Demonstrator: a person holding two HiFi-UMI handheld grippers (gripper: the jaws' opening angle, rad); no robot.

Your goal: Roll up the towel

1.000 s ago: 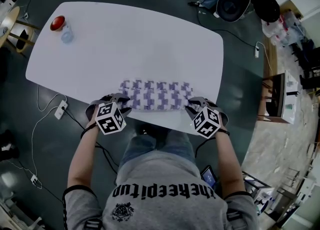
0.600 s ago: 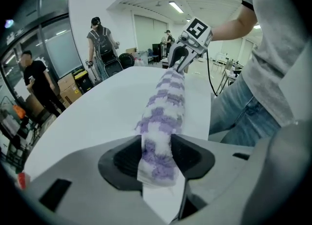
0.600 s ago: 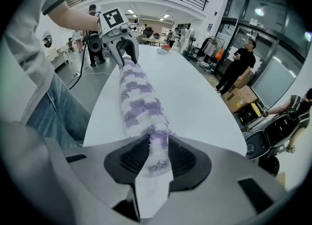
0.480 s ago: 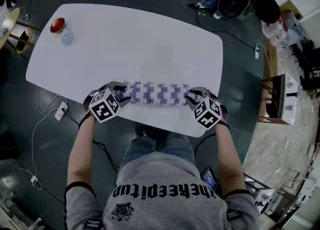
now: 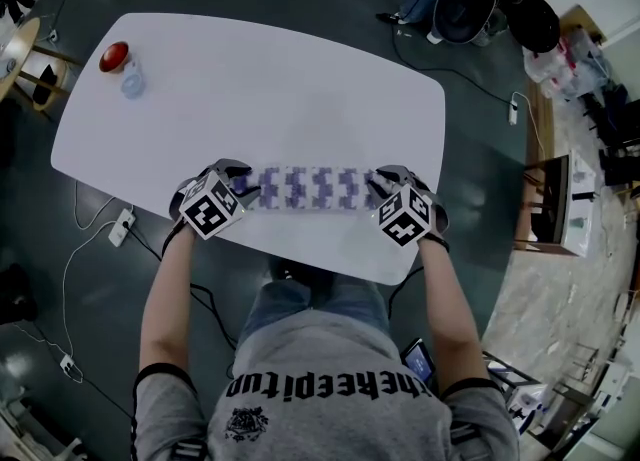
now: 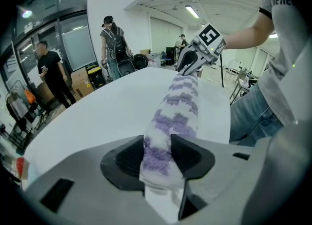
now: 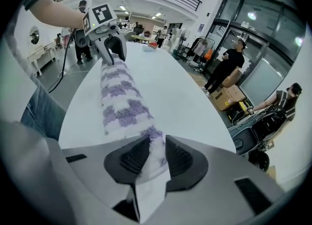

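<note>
The left gripper (image 5: 238,181) and the right gripper (image 5: 378,181) are held out in front of the body, well apart, on forearms that are stretched forward and slightly spread: the left forearm (image 5: 165,289) and the right forearm (image 5: 445,294). Both grippers are tilted steeply down towards the white worktop (image 5: 250,79) and are turned inward, so that each faces the other along the roll.

The towel (image 5: 305,189) (purple and white, patterned in blocks) is seen as a long, narrow roll lying on the worktop near its near edge. Its long axis is laid from left to right across the person's front, roughly parallel to that edge, with one end at each gripper.

In the left gripper view, the left end of the towel (image 6: 178,97) is clenched between the jaws of the left gripper (image 6: 157,153), both pads being pressed against the cloth; the jaws have just been opening a little, with the towel between them. In the right gripper view, the right end of the towel (image 7: 119,97) is pinched likewise by the right gripper (image 7: 151,158), whose jaws have also just been opening slightly around the cloth.
</note>
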